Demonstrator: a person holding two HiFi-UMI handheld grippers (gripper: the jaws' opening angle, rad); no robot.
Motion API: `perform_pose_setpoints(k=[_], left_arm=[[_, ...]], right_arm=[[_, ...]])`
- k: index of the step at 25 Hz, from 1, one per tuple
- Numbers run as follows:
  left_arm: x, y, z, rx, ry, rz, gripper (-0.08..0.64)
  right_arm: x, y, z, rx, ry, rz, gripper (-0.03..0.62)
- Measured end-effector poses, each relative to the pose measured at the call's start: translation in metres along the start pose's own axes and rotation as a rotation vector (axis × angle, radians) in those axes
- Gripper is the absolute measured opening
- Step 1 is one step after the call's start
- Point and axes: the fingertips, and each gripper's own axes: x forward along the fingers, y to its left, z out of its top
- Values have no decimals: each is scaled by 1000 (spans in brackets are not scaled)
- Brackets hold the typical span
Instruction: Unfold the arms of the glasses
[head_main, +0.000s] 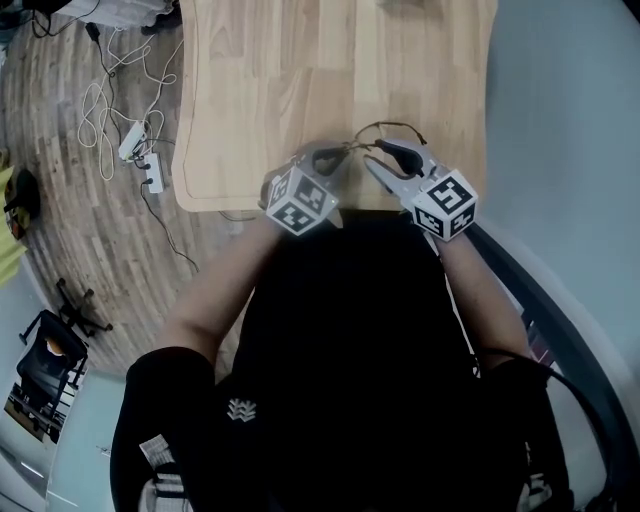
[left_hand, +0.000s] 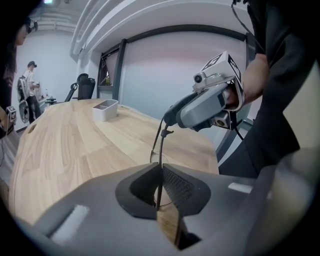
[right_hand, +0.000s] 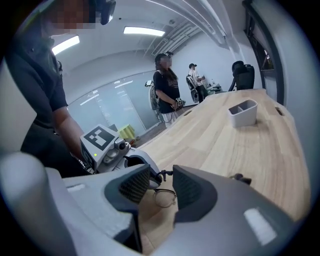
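Thin dark-rimmed glasses (head_main: 386, 127) are held above the near edge of the wooden table (head_main: 260, 80), between my two grippers. My left gripper (head_main: 335, 158) is shut on them: in the left gripper view a thin dark bar of the frame (left_hand: 159, 150) runs up between the pressed pads (left_hand: 172, 185). My right gripper (head_main: 376, 154) is at the upper end of the frame (left_hand: 169, 118). In the right gripper view its jaws (right_hand: 161, 182) stand apart, and a round lens (right_hand: 165, 197) shows in the gap. A dark arm tip (right_hand: 240, 177) pokes out beyond the right jaw.
A white two-compartment bin (right_hand: 243, 112) stands farther along the table. People (right_hand: 167, 85) stand past the table's far end, near a black chair (left_hand: 86, 85). Cables and a power strip (head_main: 135, 145) lie on the floor to the left.
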Motion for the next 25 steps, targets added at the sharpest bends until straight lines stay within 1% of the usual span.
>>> perform_pose_setpoints(k=[3,5,11,14,16,20,25], left_arm=[[-1,-2,1,6,-5,-4,28],[-2,-3,2,2,-23,-11,29],[-12,-12,5,29,-52,-44,74],[-25,-18,8,29,-106,-72,98],[-38,-20,8,28,-139,-75,112],[-67,-10,2,5,-185,-11,115],[-93,4,-7,-22,-199,66,115]], right_arm=[[-3,7,3,0,-13,15,132],[-3,11,4,1,-21,24,132],[-2,24,6,8,-35,46,132],[-3,31,7,9,-40,58,132],[-3,35,6,9,-41,65,132],[-1,46,4,-5,-30,82,132],[2,67,4,-18,-5,130,132]])
